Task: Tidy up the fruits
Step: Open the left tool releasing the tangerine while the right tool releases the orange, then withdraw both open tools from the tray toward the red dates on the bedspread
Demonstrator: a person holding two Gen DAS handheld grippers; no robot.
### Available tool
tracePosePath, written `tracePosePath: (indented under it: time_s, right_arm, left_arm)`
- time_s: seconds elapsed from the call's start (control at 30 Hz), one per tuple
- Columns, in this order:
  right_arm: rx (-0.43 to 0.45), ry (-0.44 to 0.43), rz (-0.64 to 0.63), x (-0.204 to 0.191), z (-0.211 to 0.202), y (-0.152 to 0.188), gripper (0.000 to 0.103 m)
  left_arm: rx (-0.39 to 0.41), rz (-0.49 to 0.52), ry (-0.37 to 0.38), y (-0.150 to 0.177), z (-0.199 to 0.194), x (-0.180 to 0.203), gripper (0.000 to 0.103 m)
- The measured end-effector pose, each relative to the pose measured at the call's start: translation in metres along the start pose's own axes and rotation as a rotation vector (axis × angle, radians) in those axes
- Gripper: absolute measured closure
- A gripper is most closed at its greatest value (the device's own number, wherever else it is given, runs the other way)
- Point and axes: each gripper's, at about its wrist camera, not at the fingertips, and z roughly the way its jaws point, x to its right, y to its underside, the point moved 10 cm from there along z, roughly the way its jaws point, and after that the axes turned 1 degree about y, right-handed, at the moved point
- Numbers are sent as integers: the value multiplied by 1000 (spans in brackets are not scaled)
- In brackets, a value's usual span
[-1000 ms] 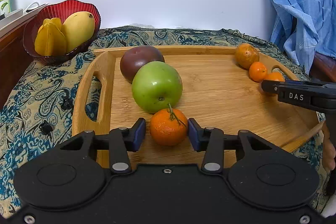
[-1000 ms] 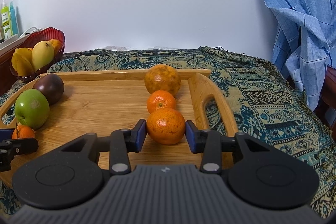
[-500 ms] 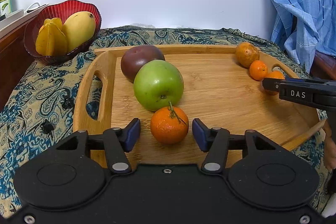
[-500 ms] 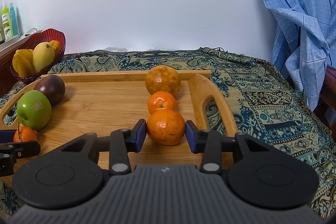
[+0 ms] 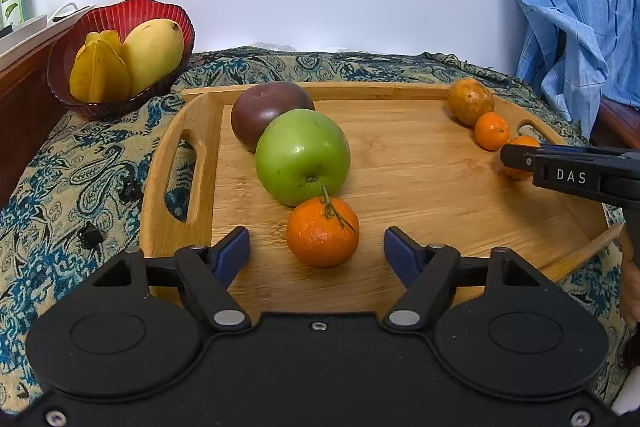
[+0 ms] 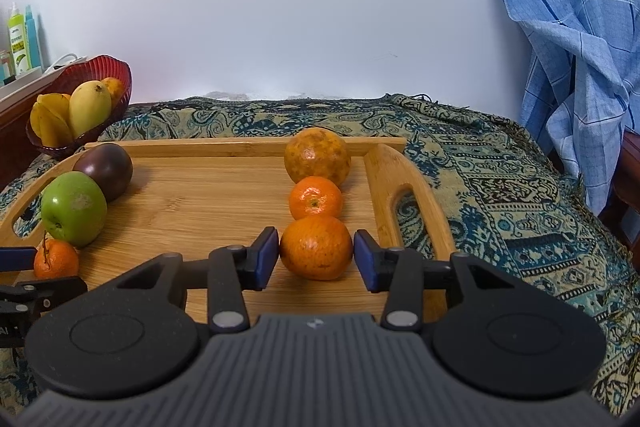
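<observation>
A wooden tray [image 5: 420, 195] holds two rows of fruit. At its left a stemmed mandarin [image 5: 322, 231], a green apple [image 5: 302, 156] and a dark purple fruit [image 5: 267, 111] touch in a line. My left gripper [image 5: 317, 251] is open, its pads well clear of the mandarin on both sides. At the tray's right stand a mottled orange [image 6: 317, 155], a small mandarin [image 6: 316, 197] and a larger orange [image 6: 316, 247]. My right gripper [image 6: 316, 253] has its blue pads against both sides of the larger orange, which rests on the tray [image 6: 208, 195].
A red bowl [image 5: 120, 23] with a mango and a starfruit stands at the back left on the patterned cloth [image 5: 80, 171]. A blue checked cloth [image 5: 580, 7] hangs at the right. Bottles [image 6: 20, 39] stand on a shelf at far left.
My left gripper's jaws have opened wide, letting go of the stemmed mandarin, and drawn back slightly. My right gripper has stayed closed around the larger orange.
</observation>
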Motion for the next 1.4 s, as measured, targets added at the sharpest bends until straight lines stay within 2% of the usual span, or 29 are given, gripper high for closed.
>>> tracePosePath:
  time_s: [0.17, 0.5, 0.73, 1.03, 1.27, 1.4]
  right_arm:
    - [0, 1, -6, -1, -1, 1, 42]
    - [-6, 6, -16, -1, -3, 3, 42]
    - [14, -4, 7, -1, -11, 1, 37]
    - [71, -35, 29, -8, -45, 3, 31]
    - [129, -58, 10, -16, -78, 10, 27]
    - [139, -62, -6, -20, -92, 20, 25]
  left_arm:
    - [0, 0, -3, 2, -1, 1, 24]
    - [11, 5, 3, 2, -6, 3, 20]
    - [12, 3, 5, 4, -10, 3, 20]
    - [25, -13, 22, 15, -25, 4, 18]
    - [45, -19, 25, 30, -45, 6, 12]
    - [75, 26, 4, 34, -57, 11, 10]
